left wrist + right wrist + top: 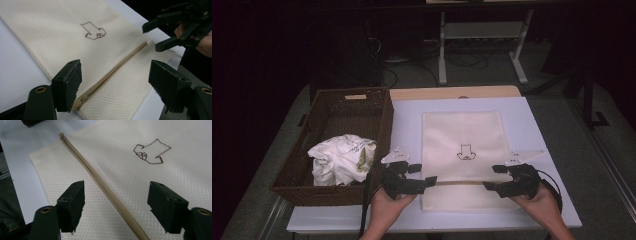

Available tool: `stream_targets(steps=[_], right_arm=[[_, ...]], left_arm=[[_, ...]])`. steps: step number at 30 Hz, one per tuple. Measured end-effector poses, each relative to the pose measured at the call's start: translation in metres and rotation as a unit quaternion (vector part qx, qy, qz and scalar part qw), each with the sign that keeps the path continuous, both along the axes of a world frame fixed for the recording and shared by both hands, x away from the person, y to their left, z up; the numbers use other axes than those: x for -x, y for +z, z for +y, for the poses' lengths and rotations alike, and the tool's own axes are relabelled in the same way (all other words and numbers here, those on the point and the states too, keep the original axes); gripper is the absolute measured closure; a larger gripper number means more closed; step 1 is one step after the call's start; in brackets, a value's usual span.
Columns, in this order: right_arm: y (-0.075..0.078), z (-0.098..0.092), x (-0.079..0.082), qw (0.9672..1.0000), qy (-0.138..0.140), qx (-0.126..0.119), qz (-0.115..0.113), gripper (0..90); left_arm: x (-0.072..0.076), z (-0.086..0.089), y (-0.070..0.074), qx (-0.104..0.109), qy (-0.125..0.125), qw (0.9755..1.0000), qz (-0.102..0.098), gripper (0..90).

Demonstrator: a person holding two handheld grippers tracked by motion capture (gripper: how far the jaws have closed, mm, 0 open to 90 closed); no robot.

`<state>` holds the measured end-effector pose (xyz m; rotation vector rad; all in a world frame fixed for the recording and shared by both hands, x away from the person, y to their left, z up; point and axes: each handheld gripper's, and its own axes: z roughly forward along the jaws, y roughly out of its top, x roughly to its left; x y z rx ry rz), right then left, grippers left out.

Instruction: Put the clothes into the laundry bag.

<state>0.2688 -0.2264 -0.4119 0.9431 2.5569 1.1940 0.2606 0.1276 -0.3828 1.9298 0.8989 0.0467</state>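
Two handheld grippers flank the flat, cream-coloured mesh fabric pouch (462, 150) that lies on the white tabletop (532, 125), and we take that pouch as our landmark. Its tan zipper (459, 181) runs across the end nearest us, and a small dark line drawing (466, 152) sits on the middle of the cloth, just beyond the zipper.

Our left gripper (428, 176) hangs at the pouch's left edge, level with the zipper. In the left gripper view the zipper's near end (82, 97) lies on the table between the two black jaws, which stand spread with nothing pinched. Our right gripper (491, 177) hangs at the pouch's right edge, also level with the zipper. In the right gripper view its jaws are likewise spread, and the zipper line (105, 190) passes beneath the gap without the pads (71, 206) pressing on it.

A dark brown woven wicker basket (377, 115) stands just left of the pouch, and a crumpled white printed cloth (343, 159) rests inside it at the end nearer us.

We judge that we are between grips: the pouch is laid out flat, the zipper looks drawn shut along its length, and neither gripper holds anything. Whatever follows, whether lifting or folding the pouch, the next move likely calls for lowering the open jaws onto the pouch's two side edges and closing on the thin cloth alone, evenly at both sides, so that the pouch rises without sagging or twisting.
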Motion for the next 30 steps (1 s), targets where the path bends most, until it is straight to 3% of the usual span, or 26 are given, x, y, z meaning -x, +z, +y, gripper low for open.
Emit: stream_targets(steps=[7,14,19,22,30], right_arm=[[0.001,0.005,-0.007,0.9998,0.019,-0.006,0.002,27.7],[0.002,0.009,-0.011,0.9995,0.031,-0.006,-0.007,26.8],[0.003,0.011,-0.013,0.9994,0.031,-0.012,-0.009,25.2],[0.002,0.013,-0.015,0.9994,0.032,-0.013,-0.010,23.8],[0.002,0.015,-0.017,0.9995,0.029,-0.013,-0.007,20.3]], left_arm=[[-0.002,0.002,0.026,-0.004,-0.027,0.9996,-0.010,23.5],[-0.011,0.015,0.050,0.000,-0.054,0.9985,-0.002,21.6],[-0.020,0.036,0.067,0.007,-0.074,0.9973,0.003,20.6],[-0.028,0.054,0.075,0.014,-0.072,0.9972,0.009,20.8],[-0.046,0.106,0.083,-0.010,-0.043,0.9988,0.021,17.7]])
